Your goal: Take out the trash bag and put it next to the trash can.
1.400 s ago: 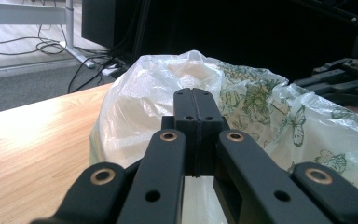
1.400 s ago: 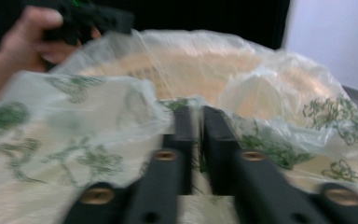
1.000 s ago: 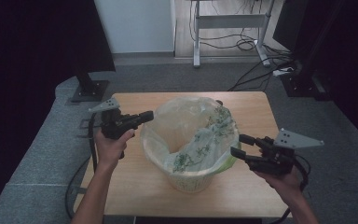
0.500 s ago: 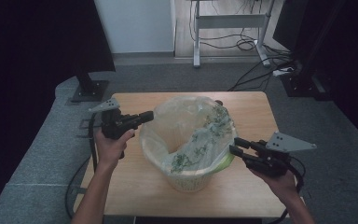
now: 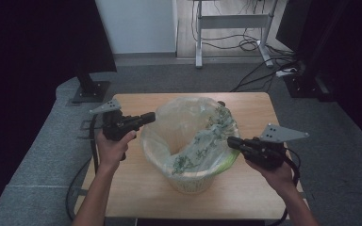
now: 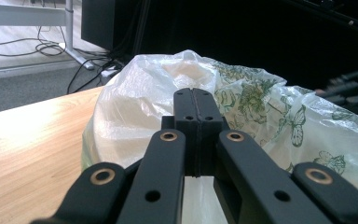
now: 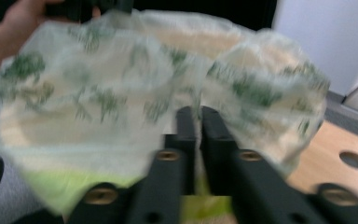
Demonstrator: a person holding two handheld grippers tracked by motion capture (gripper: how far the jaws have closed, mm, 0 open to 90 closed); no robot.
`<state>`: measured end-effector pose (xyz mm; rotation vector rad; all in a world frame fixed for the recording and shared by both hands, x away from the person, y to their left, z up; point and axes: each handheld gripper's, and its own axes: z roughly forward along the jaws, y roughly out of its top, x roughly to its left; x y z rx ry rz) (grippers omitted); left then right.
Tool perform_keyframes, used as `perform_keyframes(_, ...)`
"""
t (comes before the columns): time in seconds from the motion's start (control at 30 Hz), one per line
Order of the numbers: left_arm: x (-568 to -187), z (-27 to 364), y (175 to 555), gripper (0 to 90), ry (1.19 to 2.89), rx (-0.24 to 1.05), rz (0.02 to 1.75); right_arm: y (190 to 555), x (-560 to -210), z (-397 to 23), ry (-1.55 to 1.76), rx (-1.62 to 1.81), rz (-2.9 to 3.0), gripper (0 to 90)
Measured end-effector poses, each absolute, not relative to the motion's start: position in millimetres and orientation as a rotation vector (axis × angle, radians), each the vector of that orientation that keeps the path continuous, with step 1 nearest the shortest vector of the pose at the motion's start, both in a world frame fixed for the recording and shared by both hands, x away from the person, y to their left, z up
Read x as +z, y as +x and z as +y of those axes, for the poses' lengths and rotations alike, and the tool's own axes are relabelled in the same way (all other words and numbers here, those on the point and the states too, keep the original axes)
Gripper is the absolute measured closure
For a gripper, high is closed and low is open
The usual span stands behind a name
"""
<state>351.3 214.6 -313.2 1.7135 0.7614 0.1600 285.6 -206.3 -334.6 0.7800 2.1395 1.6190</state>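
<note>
Bin [image 5: 191, 181] sits centre of the counter [image 5: 136, 193], lined with a thin plastic bag [image 5: 193, 136] printed with green flowers; the bag's mouth stands open and puffed above the rim.

Left gripper [image 5: 148, 117], left-centre of the high view, is at the bag's left edge. In the left gripper view its jaws are pressed together; I cannot tell whether any film is caught between them, as the bag [image 6: 135, 102] sits right behind the tips.

Right gripper [image 5: 232, 142], right-centre of the high view, is at the bag's right edge. Its jaws have just been closing, and in the right gripper view (blurred) they stand almost together with a narrow slit, bag film [image 7: 121, 84] bunched at the tips. I read that as a pinch on the bag's edge, though not a sure one.

Judgement: step in hand is taking the bag's rim on both sides to lift or gather it.

Notes for doing it well:
- Confirm the left pinch actually holds film before pulling.
- Pull both sides evenly; a thin bag may tear or slip on a one-sided tug.
- Lift slowly so the light bin stays down.
</note>
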Motion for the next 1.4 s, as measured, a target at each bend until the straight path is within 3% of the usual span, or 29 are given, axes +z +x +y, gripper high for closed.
perform_keyframes(0.23,-312.8,215.1,351.9,90.0,1.712,0.160,0.760,328.3,-328.8,-218.7,0.813,1.674,2.084,42.9)
perform_keyframes(0.33,-313.0,214.7,353.1,90.0,1.709,0.157,0.763,346.0,-334.0,-215.7,0.827,1.645,2.128,32.6)
perform_keyframes(0.4,-313.3,214.6,354.1,90.0,1.710,0.157,0.762,353.8,-337.3,-210.8,0.827,1.605,2.151,31.0)
perform_keyframes(0.47,-313.7,214.5,354.8,90.0,1.712,0.157,0.761,358.6,-339.7,-205.8,0.842,1.573,2.145,36.7)
perform_keyframes(0.63,-314.8,214.3,355.4,90.0,1.711,0.154,0.760,359.2,-338.9,-203.0,0.887,1.483,2.030,74.9)
perform_keyframes(0.73,-315.2,214.7,355.5,90.0,1.709,0.152,0.761,358.7,-334.4,-201.1,0.906,1.464,2.011,85.6)
perform_keyframes(1.4,-313.5,217.0,354.5,90.0,1.700,0.156,0.764,352.5,-293.2,-168.0,0.824,1.585,1.952,88.2)
